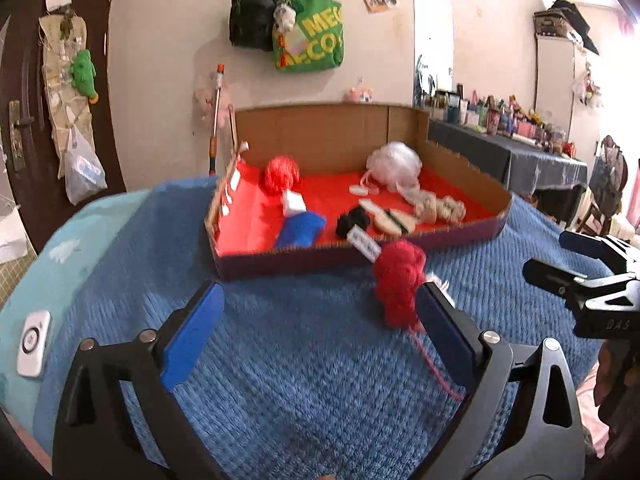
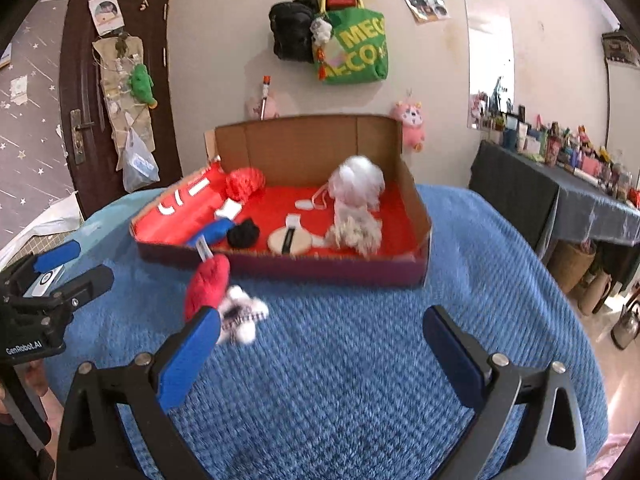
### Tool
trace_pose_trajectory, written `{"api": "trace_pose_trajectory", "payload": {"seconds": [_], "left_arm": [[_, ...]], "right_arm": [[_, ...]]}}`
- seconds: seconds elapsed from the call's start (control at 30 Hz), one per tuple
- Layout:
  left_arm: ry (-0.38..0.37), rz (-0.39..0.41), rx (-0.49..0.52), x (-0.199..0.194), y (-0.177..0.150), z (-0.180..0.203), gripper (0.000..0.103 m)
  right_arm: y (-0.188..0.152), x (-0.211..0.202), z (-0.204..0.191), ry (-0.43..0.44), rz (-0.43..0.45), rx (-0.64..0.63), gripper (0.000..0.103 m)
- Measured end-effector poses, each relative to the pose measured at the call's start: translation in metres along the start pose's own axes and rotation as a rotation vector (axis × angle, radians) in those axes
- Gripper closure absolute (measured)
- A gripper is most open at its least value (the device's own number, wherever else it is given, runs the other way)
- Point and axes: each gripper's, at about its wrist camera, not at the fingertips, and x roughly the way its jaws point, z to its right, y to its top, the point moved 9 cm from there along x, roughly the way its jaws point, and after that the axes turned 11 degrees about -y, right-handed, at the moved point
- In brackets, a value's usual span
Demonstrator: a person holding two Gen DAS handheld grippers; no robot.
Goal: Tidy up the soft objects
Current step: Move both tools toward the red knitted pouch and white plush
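Blue knitted blanket (image 2: 340, 360) bears a red-lined cardboard box (image 2: 412, 200).

Yellow capitals reading "MEG" over "ECO", the words cut off by folds, run across the green fabric tote bag (image 2: 354, 52) hanging on the wall far beyond the fingers. White print reading "GenRobot.AI" marks the black plastic body of the left gripper (image 2: 56, 268), seen at the left edge of the right wrist view. Pale letters "DAS" show on the black frame of the right gripper (image 1: 560, 256) in the left wrist view. The white paper tag (image 1: 363, 242) on the red yarn ball (image 1: 400, 284) is too blurred to read.
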Motion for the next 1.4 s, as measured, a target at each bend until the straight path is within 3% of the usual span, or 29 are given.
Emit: {"api": "trace_pose_trajectory", "payload": {"seconds": [0.23, 0.57, 0.87, 0.93, 1.0, 1.03, 1.1, 1.2, 1.4], "left_arm": [[-0.054, -0.076, -0.029, 0.023, -0.014, 0.008, 0.005], [-0.169, -0.204, -0.025, 0.074, 0.0, 0.027, 0.005], [-0.178, -0.295, -0.012, 0.109, -0.008, 0.027, 0.007], [-0.142, -0.273, 0.011, 0.106, -0.005, 0.018, 0.015], [-0.131, -0.263, 0.019, 0.104, -0.003, 0.01, 0.03], [-0.153, -0.264, 0.012, 0.102, -0.002, 0.007, 0.033], [-0.226, -0.269, -0.013, 0.1, -0.002, 0.006, 0.054], [-0.305, -0.283, -0.017, 0.097, -0.003, 0.011, 0.071], [-0.319, -0.263, 0.009, 0.086, 0.0, 0.012, 0.074]], "right_arm": [[-0.013, 0.015, 0.009, 0.001, -0.05, 0.021, 0.0], [-0.003, 0.03, 0.027, 0.017, -0.079, 0.041, 0.0], [-0.001, 0.044, 0.038, 0.035, -0.112, 0.076, 0.0], [-0.002, 0.046, 0.036, 0.037, -0.119, 0.074, 0.0], [-0.001, 0.048, 0.034, 0.042, -0.121, 0.07, 0.0], [-0.001, 0.048, 0.032, 0.042, -0.121, 0.068, 0.0], [0.0, 0.05, 0.028, 0.046, -0.121, 0.062, 0.0], [0.0, 0.052, 0.022, 0.054, -0.121, 0.057, 0.0], [0.002, 0.052, 0.013, 0.063, -0.119, 0.048, 0.0]]}}
